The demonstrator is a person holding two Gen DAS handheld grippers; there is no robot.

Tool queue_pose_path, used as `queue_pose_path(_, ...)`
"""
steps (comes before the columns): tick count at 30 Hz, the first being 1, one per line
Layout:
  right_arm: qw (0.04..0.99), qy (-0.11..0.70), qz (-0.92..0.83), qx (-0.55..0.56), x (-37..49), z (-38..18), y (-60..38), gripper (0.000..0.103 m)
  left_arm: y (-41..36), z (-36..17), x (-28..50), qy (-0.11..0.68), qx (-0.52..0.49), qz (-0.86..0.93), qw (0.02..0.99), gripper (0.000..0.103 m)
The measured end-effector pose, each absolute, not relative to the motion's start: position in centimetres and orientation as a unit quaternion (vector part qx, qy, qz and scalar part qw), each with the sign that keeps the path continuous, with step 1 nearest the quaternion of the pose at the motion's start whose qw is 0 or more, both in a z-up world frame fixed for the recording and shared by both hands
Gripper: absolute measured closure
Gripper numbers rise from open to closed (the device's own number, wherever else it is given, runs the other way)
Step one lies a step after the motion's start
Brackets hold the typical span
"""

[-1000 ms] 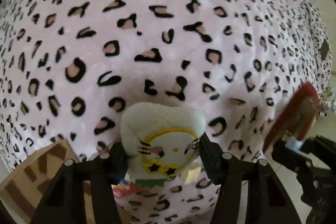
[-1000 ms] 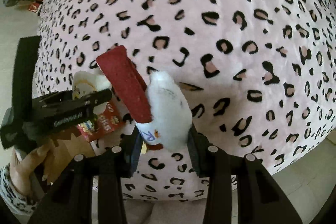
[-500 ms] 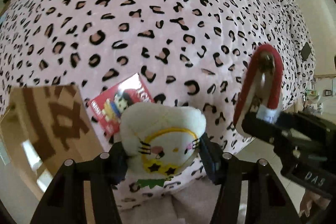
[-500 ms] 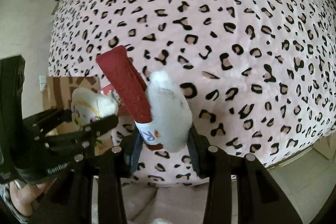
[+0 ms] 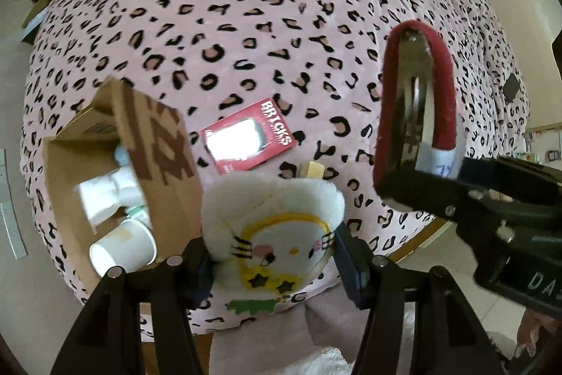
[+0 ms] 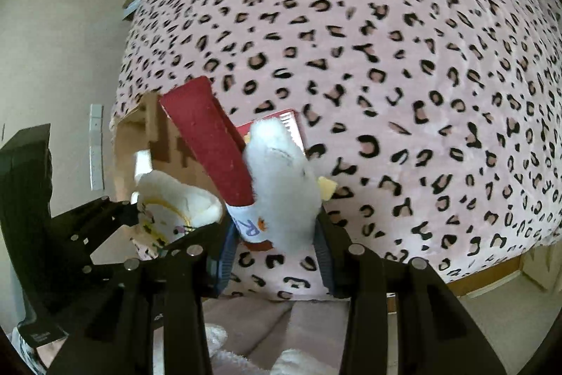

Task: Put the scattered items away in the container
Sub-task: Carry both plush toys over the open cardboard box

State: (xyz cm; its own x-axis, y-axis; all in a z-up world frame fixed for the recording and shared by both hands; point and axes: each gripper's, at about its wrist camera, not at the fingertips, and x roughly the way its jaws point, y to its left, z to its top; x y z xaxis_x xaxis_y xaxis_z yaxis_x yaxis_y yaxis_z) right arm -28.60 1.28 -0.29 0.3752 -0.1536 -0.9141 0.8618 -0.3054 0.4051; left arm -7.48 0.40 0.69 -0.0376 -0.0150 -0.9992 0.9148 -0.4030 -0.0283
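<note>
Both grippers' fingers clamp plush toys above box.

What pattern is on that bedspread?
Pink with black leopard spots, on the bedspread; clearest from the right wrist.

The red box front is washed out by glare; only its side lettering reads. Contents of the cardboard box at 9 o'clock are blurred. In the right wrist view, the plush toy hides most of the red box.
</note>
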Motion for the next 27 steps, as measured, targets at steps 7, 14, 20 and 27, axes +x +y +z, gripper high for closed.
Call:
queue_pose_path(7,0.546,0.298,-0.471,0.625,-24.9,1.0,0.0,0.062,0.6,2.2,-4.3,0.404,0.557,-0.601,0.407,0.043)
queue_pose_path(14,0.568,0.315,-0.459,0.607,-21.9,2.4,-1.7,0.062,0.3,3.7,-1.0,0.418,0.532,-0.593,0.437,0.043)
queue_pose_path(20,0.584,0.33,-0.444,0.595,-19.4,3.0,-2.8,0.062,0.3,4.3,2.1,0.438,0.513,-0.578,0.46,0.043)
queue_pose_path(27,0.596,0.351,-0.426,0.584,-16.7,3.1,-3.6,0.061,0.5,4.7,5.0,0.461,0.493,-0.562,0.479,0.043)
